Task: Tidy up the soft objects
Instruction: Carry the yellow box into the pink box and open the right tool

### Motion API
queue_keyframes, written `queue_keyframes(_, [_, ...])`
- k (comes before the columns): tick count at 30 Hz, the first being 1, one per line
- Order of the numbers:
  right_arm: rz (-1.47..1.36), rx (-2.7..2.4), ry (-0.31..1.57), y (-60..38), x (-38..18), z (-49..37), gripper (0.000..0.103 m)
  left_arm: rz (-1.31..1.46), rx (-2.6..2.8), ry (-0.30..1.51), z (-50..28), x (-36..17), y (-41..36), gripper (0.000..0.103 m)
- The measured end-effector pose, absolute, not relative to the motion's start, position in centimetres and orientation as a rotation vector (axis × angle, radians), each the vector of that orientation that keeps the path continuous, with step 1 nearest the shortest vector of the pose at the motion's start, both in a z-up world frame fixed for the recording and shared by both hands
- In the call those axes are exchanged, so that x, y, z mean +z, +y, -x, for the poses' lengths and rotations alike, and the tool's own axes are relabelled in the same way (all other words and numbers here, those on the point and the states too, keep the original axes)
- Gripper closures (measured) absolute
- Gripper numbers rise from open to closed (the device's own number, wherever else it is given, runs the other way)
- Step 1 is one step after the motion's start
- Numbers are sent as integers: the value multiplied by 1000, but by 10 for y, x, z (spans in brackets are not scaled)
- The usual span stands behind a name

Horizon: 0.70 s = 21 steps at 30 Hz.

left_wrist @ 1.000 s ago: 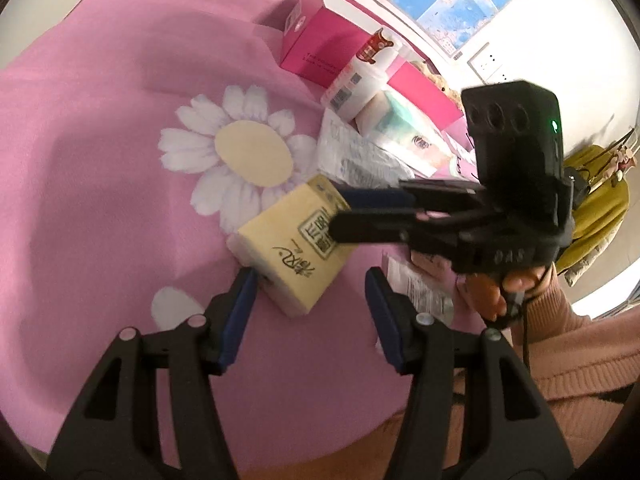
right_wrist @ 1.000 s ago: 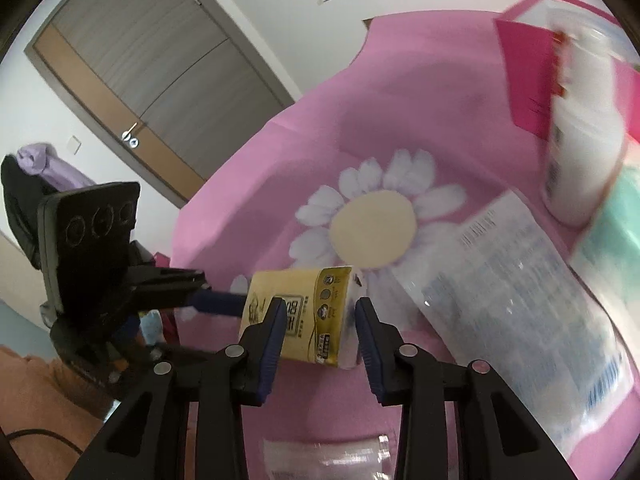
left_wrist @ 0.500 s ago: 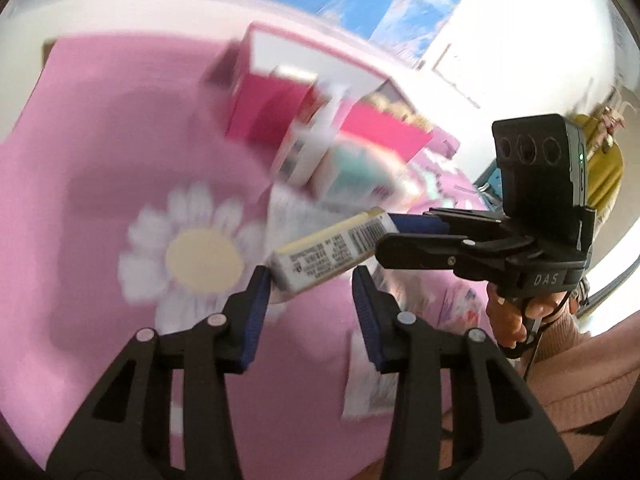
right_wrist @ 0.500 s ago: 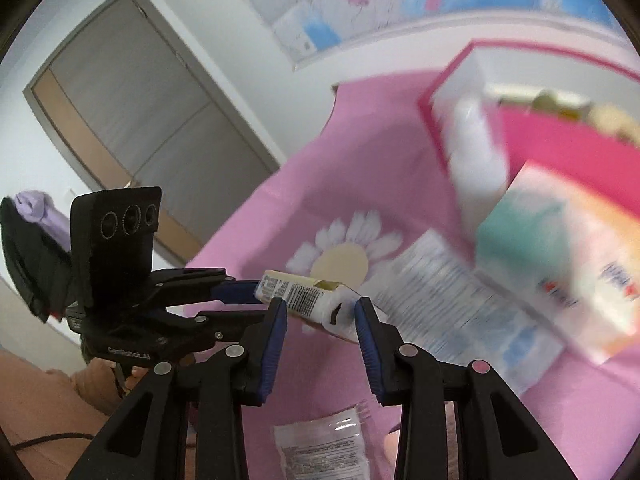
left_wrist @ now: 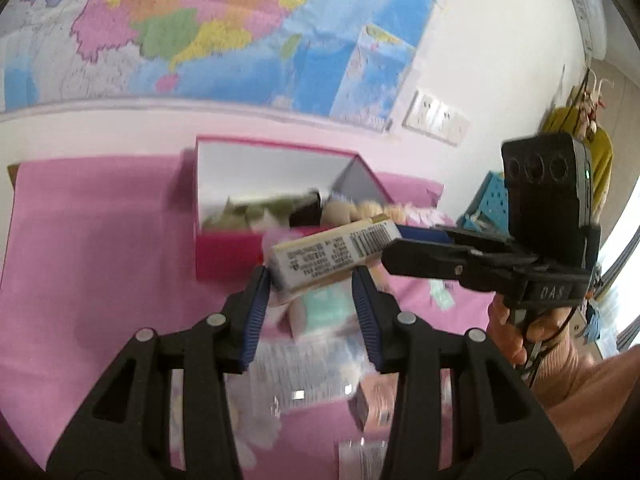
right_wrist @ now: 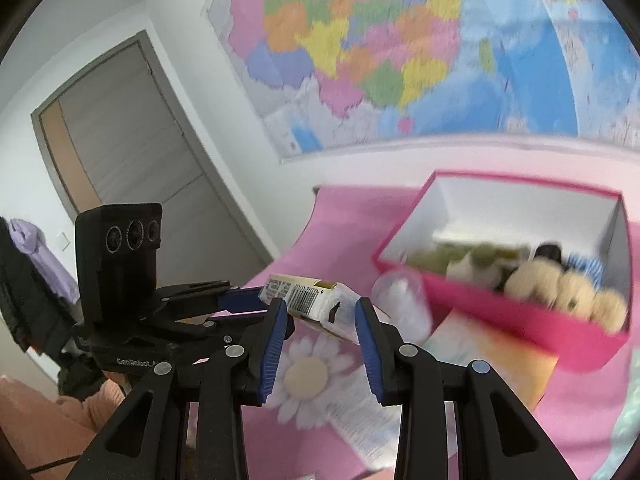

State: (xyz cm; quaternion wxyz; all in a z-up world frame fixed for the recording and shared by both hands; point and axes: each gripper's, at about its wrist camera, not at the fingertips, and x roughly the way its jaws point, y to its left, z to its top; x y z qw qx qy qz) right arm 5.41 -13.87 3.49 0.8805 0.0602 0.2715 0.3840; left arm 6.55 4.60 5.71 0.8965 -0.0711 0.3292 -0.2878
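Observation:
A yellow-and-white tissue pack (left_wrist: 336, 256) (right_wrist: 316, 304) hangs in the air above the pink daisy cloth (left_wrist: 88, 280), held from both ends. My left gripper (left_wrist: 310, 280) is shut on its near end, blue pads pressing each side. My right gripper (right_wrist: 320, 312) is shut on the other end. In the left wrist view the right gripper (left_wrist: 400, 240) reaches in from the right; in the right wrist view the left gripper (right_wrist: 244, 300) comes in from the left. Behind stands an open pink box (left_wrist: 224, 252) (right_wrist: 500, 316) holding plush toys (right_wrist: 560, 288).
Under the pack lie a teal-and-orange tissue packet (right_wrist: 492, 356), a white bottle (right_wrist: 404, 308) and a clear printed bag (right_wrist: 360, 412). A map covers the wall behind the box. A person's hand (left_wrist: 516, 332) and peach sleeve are at the right.
The left jaws narrowed onto the pack. Both grippers rose with it off the cloth and tilted up, so the box and wall map now fill the views.

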Motion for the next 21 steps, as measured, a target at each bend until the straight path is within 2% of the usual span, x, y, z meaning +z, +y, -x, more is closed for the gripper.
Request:
queue_keyframes(6, [-171,762,541,-149,46,-89,67,138,-597,617,-101,75,35,58])
queue_keyframes(21, [-249,662,564,-170,49,-168,67,116,-554,702,-189,57,7,59])
